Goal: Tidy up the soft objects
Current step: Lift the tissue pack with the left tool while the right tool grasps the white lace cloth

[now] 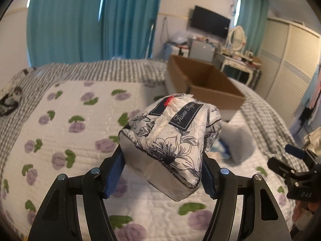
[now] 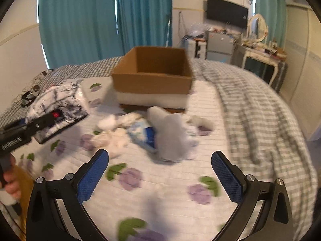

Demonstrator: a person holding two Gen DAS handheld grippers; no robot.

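teal curtains [image 2: 80, 20] back wall | wall TV [image 2: 226, 12] right | white vanity, oval mirror [image 2: 257, 27] | wardrobe [image 1: 289, 60] far right

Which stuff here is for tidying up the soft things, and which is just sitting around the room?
For the job: tissue pack in the left tool, cardboard box, grey cushion, blue-white packet, fluffy white bits, open right tool.

Just there: curtains, TV, dressing table.

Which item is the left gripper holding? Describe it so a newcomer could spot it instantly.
Start at the bed's floral quilt, in front of the brown cardboard box. Raised above it, the left gripper clamps a soft tissue pack. Unlike the plain white and grey items nearby, it has black line-drawn flowers and a navy "Tissue Paper" label.
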